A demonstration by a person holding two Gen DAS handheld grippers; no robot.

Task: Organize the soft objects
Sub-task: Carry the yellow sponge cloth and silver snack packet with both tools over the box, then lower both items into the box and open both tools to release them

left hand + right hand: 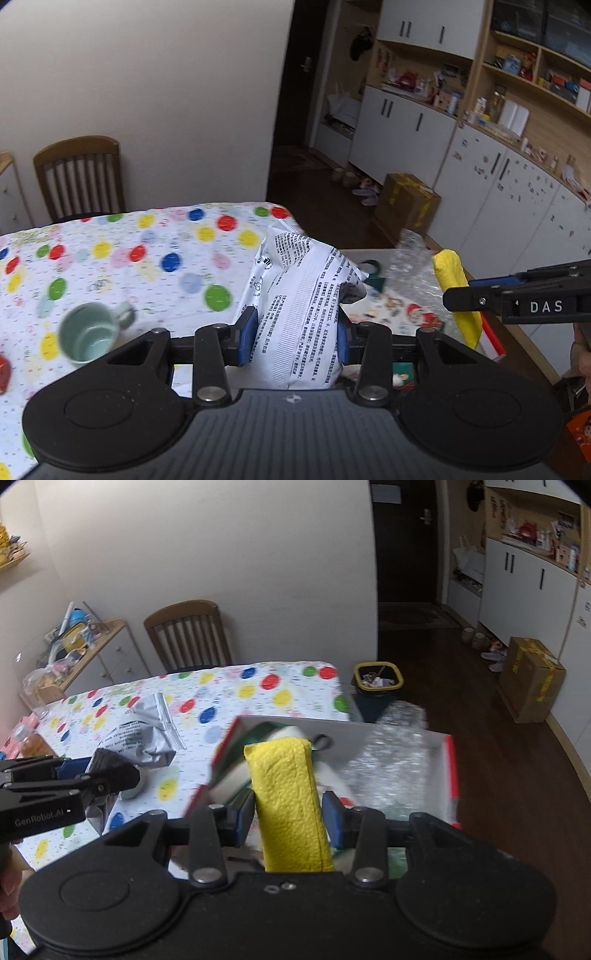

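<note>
Both tools loaded above the table [110, 236].

Left tool [297, 338] is clenched on a white pouch [295, 295], crumpled, printed with black text, its long axis upright and pointing away from the camera. Right tool [290, 819] grasps a yellow sponge [290, 801], dimpled, long axis running forward along the fingers, over an open box [452, 771] holding bubble wrap [388, 760].

Left gripper [297, 338]: matte black body, ribbed grip, two round discs, silver pivot screws, blue finger pads [248, 334]. Right gripper [289, 819] identical (side reads "DAS"; left's reads "GenRobot.AI").
</note>
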